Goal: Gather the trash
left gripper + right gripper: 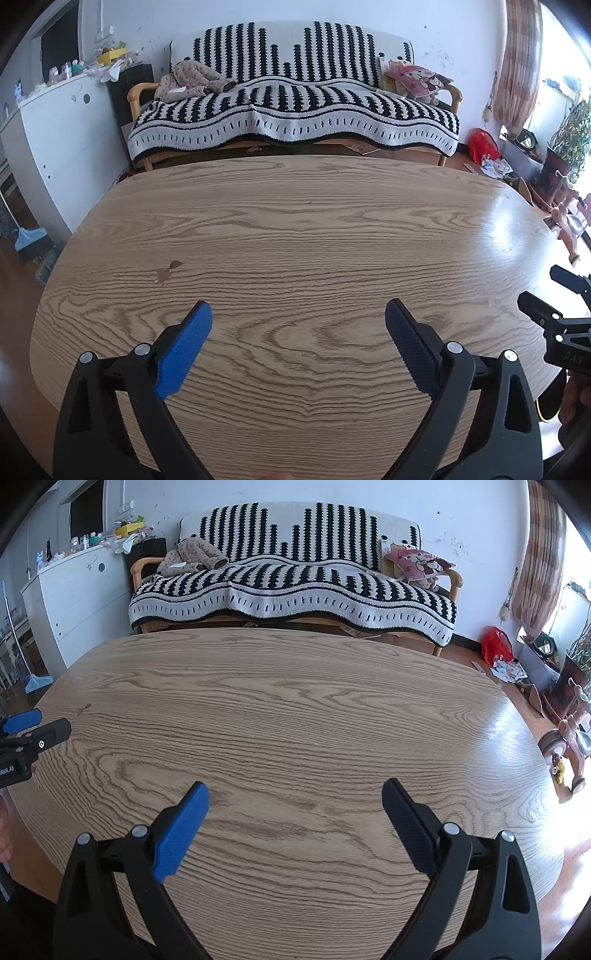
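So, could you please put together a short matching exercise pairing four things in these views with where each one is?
Things:
1. pink cushion
2. red bag
3. broom
4. left claw

Places:
A. on the floor by the curtain
B. open above the wooden table
C. at the right end of the sofa
D. standing beside the white cabinet

Pairs: 1-C, 2-A, 3-D, 4-B

A lived-in home living room. A wooden-armed sofa point(295, 107) under a black-and-white patterned throw faces an oval wood-grain surface point(295, 240). A pink cartoon cushion point(419, 79) and a child's tricycle point(569, 746) stand nearby.
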`<state>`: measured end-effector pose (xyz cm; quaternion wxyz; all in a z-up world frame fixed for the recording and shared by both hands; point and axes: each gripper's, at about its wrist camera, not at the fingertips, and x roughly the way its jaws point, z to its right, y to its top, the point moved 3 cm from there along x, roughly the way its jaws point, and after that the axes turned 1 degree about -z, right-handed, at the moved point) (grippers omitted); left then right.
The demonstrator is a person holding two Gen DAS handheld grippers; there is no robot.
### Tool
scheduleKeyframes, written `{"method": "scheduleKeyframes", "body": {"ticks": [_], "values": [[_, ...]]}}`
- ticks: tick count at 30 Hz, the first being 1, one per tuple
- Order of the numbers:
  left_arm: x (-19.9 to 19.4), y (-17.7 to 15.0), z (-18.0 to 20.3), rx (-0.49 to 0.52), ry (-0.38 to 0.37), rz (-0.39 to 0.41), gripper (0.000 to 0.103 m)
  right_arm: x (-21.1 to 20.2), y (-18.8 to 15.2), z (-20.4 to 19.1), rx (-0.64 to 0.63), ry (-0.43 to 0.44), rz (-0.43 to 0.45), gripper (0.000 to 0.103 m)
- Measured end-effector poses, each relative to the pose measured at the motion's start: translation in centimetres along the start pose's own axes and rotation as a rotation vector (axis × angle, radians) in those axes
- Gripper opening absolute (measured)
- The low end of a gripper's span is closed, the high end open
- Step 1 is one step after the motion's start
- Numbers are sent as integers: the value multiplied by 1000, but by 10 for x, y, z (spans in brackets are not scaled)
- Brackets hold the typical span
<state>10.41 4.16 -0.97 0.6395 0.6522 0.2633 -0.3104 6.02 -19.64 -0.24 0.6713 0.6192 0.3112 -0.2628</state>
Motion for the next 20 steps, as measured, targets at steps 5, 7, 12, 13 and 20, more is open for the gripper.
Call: {"method": "scheduleKeyframes", "body": {"ticks": [5,7,12,13,20], "values": [[0,0,1,7,-6,3,93,0,-1,0,-1,0,-1,91],[0,1,2,8,-7,7,93,-1,-1,1,-1,1,0,91],[-1,2,3,16,-9,13,93,-1,0,2,1,1,0,91],[-1,3,3,16,-11,10,93,-1,0,2,-1,2,0,91],[2,3,1,4,-7,-9,93,-1,0,3,0,3,-2,91]]}}
